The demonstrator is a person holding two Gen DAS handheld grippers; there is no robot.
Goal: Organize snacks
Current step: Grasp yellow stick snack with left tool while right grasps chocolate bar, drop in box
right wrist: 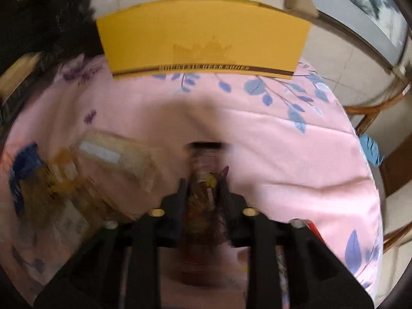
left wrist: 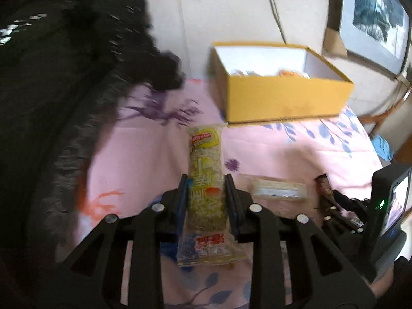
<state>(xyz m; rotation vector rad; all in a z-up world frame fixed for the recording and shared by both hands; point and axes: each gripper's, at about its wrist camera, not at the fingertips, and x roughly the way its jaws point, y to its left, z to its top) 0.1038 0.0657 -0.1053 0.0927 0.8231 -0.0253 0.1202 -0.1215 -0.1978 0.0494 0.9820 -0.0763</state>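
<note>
Centrally, left gripper (left wrist: 206, 188) clamped yellow noodle packet (left wrist: 204, 170); right gripper (right wrist: 203, 190) clamped brown snack packet (right wrist: 204, 180); yellow box (left wrist: 280, 100) upper right.

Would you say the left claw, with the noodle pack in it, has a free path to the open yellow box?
Probably yes: the left claw grips the noodle pack, and only bare pink cloth lies before the yellow box.
</note>
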